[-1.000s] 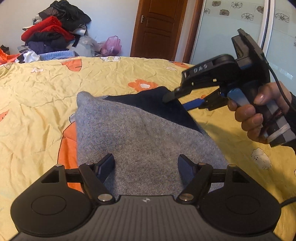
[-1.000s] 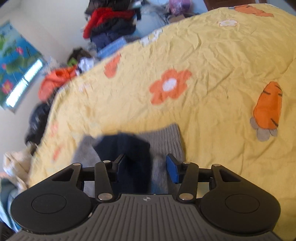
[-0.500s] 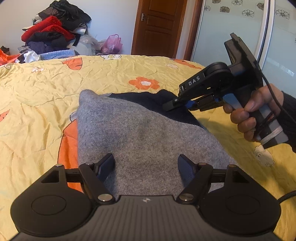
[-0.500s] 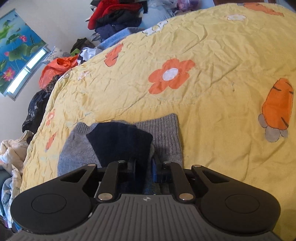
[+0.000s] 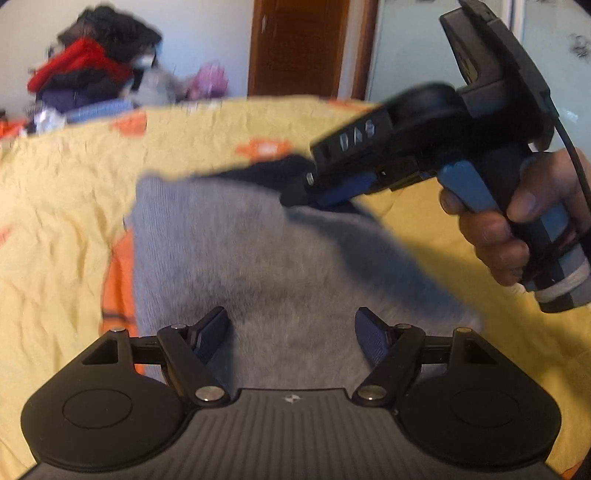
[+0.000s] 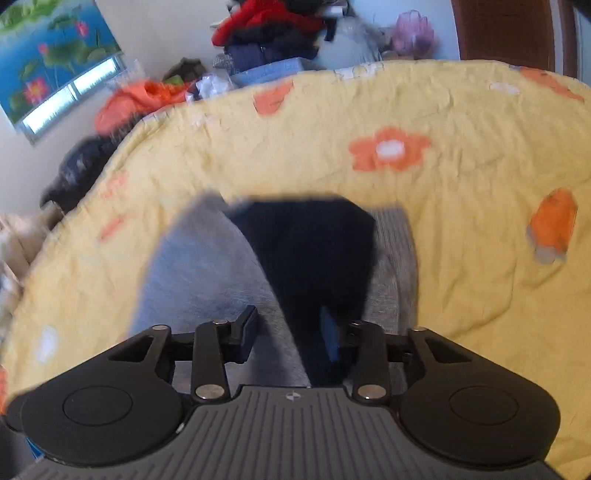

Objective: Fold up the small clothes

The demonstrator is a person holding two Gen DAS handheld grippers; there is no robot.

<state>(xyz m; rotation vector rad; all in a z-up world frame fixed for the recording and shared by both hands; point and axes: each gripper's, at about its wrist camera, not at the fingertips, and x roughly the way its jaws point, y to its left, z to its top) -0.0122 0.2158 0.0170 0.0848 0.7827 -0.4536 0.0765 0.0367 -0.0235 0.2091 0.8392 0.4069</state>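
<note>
Yellow flower-print bedspread [image 6: 461, 229] beneath grey sweater [image 5: 266, 266]; clothes pile [image 5: 92, 81] beyond. Left hand-held gripper [image 5: 291, 332] spread wide; right hand-held gripper [image 6: 291, 328] parted, around navy fabric [image 6: 314, 240].

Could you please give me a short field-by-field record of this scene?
surface: yellow bedspread with orange flower and carrot prints
garment: grey knitted garment lying on it, navy part on top
left gripper: open, above the garment's near edge
right gripper: open, navy part between its fingers, not clamped
hand: grips the right gripper's handle
background: pile of clothes, wooden door
image: motion-blurred
</note>
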